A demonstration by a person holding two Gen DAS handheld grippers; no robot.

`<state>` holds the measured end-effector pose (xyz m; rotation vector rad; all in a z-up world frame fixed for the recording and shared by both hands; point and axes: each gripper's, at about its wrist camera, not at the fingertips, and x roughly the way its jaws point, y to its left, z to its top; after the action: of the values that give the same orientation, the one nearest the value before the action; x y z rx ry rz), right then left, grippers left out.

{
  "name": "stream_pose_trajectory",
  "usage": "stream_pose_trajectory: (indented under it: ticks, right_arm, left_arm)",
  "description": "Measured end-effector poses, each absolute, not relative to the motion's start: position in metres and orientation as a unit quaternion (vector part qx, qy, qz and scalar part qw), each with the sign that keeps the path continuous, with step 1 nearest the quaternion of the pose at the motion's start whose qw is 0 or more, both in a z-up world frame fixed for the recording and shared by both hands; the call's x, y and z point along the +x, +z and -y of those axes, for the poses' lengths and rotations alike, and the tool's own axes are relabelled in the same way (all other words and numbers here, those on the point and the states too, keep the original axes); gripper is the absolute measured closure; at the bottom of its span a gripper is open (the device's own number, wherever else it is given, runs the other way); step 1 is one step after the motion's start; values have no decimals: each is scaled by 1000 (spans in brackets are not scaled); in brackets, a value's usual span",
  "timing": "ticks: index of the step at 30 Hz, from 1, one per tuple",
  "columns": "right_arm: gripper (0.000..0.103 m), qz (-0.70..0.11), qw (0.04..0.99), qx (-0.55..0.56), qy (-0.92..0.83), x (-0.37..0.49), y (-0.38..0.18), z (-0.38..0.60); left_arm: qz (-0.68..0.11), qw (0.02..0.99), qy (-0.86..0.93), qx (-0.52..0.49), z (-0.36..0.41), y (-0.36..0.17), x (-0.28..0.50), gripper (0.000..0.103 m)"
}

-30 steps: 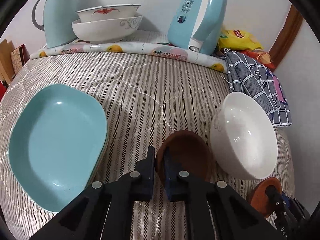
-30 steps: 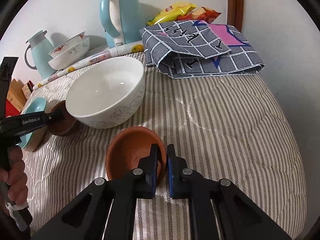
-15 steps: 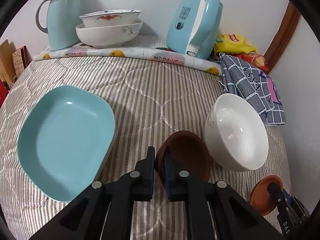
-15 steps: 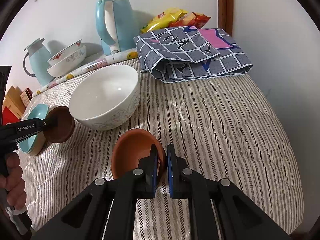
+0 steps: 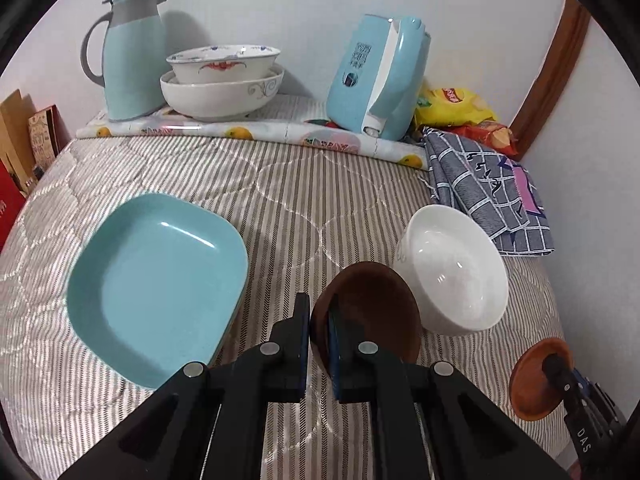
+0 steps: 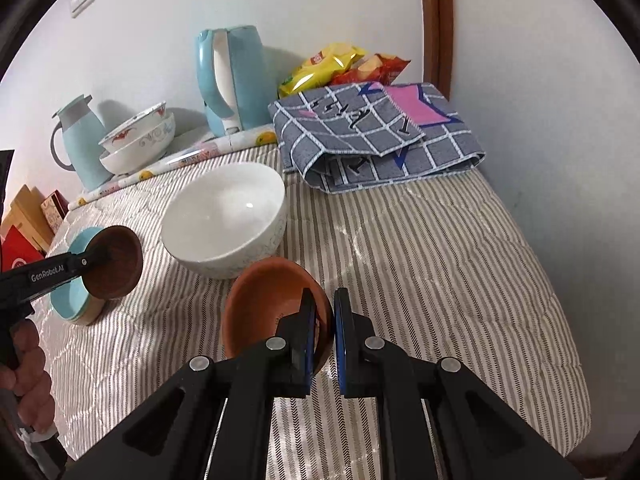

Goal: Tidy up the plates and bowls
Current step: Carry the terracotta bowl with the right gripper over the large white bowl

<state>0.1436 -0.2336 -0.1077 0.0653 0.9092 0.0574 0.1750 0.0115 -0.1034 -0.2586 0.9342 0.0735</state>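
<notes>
Each camera rides on its own claw and looks steeply down along the two fingers at a striped quilted bed (image 5: pixel 304 200). The left view faces the back wall, with the white bowl (image 5: pixel 456 276) to the right of its fingers. The right view looks from the other side, so the same white bowl (image 6: pixel 224 220) lies left of and beyond its fingers. Both share that bowl, the blue kettle (image 5: pixel 380 80) behind it, and each other's claw at the frame edge.
</notes>
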Motion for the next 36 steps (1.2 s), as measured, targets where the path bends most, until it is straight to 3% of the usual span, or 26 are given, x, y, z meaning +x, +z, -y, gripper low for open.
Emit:
stream_pose_trajectory:
  ticks: [21, 36]
  right_arm:
    - [94, -408, 911, 53, 17, 135, -66, 214]
    - [94, -420, 906, 37, 24, 167, -69, 189]
  left_arm:
    - [-422, 899, 8, -117, -22, -61, 155, 94]
    - [-418, 899, 16, -128, -45, -59, 173, 94]
